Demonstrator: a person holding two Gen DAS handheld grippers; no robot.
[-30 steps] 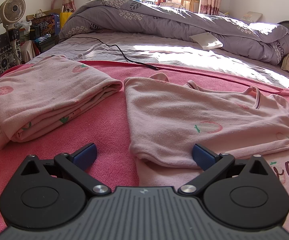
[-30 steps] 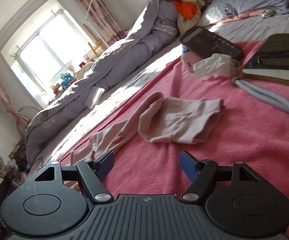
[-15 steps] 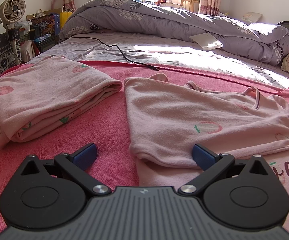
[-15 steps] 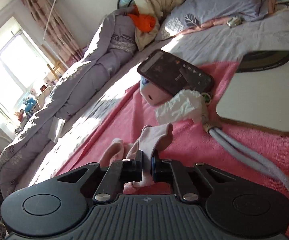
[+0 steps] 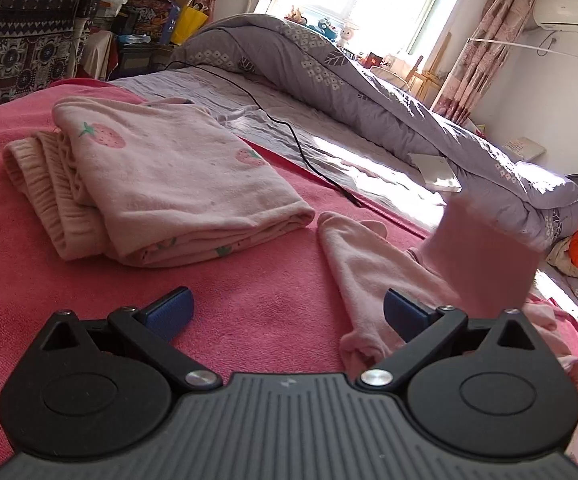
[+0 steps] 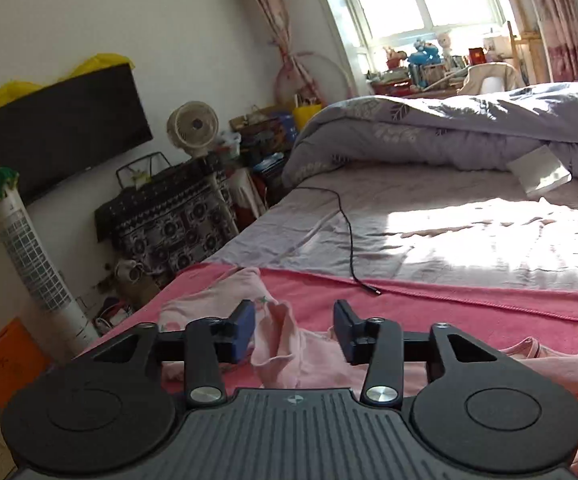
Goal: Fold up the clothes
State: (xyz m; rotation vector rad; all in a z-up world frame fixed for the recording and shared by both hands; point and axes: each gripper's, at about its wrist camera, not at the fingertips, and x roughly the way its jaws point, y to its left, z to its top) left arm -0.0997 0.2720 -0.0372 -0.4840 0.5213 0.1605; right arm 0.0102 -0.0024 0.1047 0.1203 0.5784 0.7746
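Note:
A pink strawberry-print shirt [image 5: 369,272] lies on the pink blanket [image 5: 249,288], right of a folded pair of matching pants [image 5: 161,184]. My left gripper [image 5: 289,312] is open low over the blanket, its right finger above the shirt's near edge, nothing between the fingers. A blurred pink flap of the shirt [image 5: 485,248] is in the air at the right. In the right wrist view, the shirt's sleeve [image 6: 281,344] hangs loose between the jaws of my right gripper [image 6: 295,330], which are opening; the pads stand apart from the cloth. The pants [image 6: 217,296] lie just beyond.
A black cable [image 5: 289,132] runs across the grey sheet past the blanket's far edge. A rolled grey duvet [image 5: 369,92] and a white book [image 5: 437,172] lie behind. Past the bed's foot stand a fan [image 6: 193,128], a tower fan [image 6: 41,272] and a wall TV [image 6: 69,132].
The right gripper shut on the sleeve, swung it up and across over the shirt toward the pants, and now stands apart from it. The left gripper rolled and shifted sideways, staying open.

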